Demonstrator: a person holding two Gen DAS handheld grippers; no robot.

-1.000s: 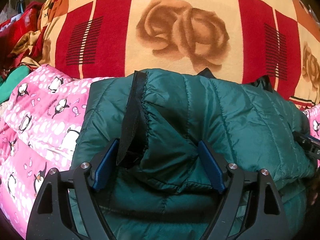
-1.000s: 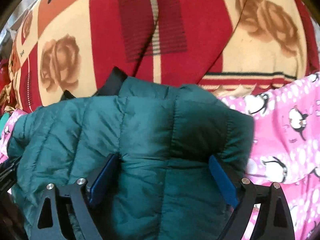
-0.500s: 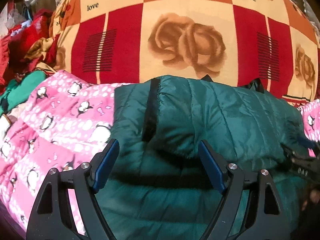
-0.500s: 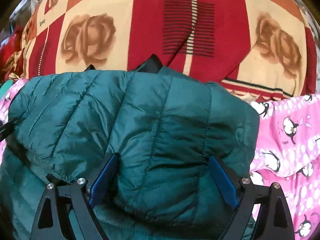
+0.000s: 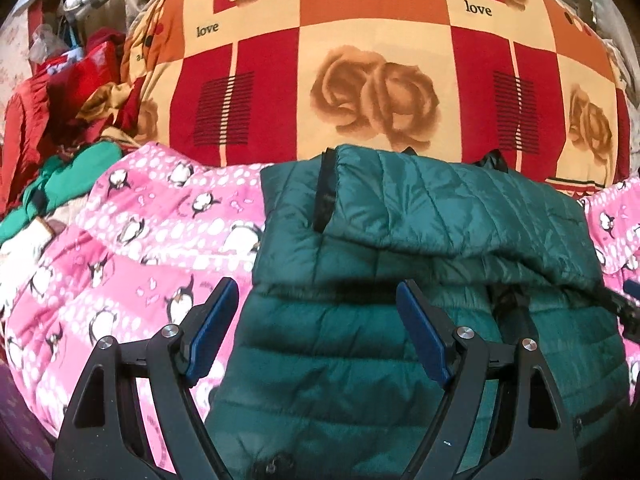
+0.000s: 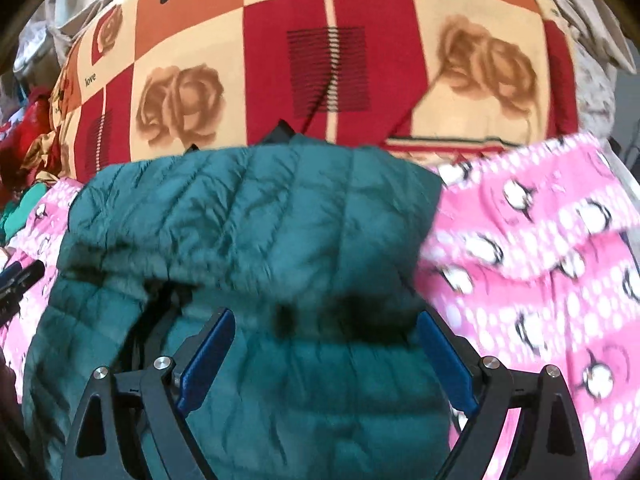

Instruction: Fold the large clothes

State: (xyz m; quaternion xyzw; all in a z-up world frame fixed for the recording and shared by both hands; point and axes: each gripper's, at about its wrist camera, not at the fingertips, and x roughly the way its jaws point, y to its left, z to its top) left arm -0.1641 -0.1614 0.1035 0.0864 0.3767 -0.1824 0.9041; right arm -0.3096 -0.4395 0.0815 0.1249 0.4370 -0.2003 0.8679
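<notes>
On the pink penguin-print blanket (image 5: 132,248) lies the dark green quilted jacket (image 5: 440,220), folded over on itself so that its upper layer ends in a rounded edge across the middle, with a black strip of lining (image 5: 325,192) showing at the fold's left end. Behind it we see the red, orange and cream rose-patterned blanket (image 5: 376,92), and a heap of red and green clothes (image 5: 68,128) at far left.

Our left gripper (image 5: 318,330) hangs with its blue pads spread wide and nothing pressed between them; its left finger (image 5: 212,332) sits over the pink blanket and its right finger over the jacket's lower layer. A second ago both of these pads were sunk into the jacket's folded edge, and the jacket filled the lower picture; now we have pulled back and up, so the whole fold shows and more pink blanket appears on the left.

Our right gripper (image 6: 326,354) also stands wide open and empty, above the jacket's (image 6: 260,216) lower layer near its right edge. Earlier its pads bracketed the puffy fold closely; now the fold lies beyond the fingertips, and the picture is blurred with motion. The other gripper's tip (image 6: 20,280) shows at the left edge of the right wrist view
</notes>
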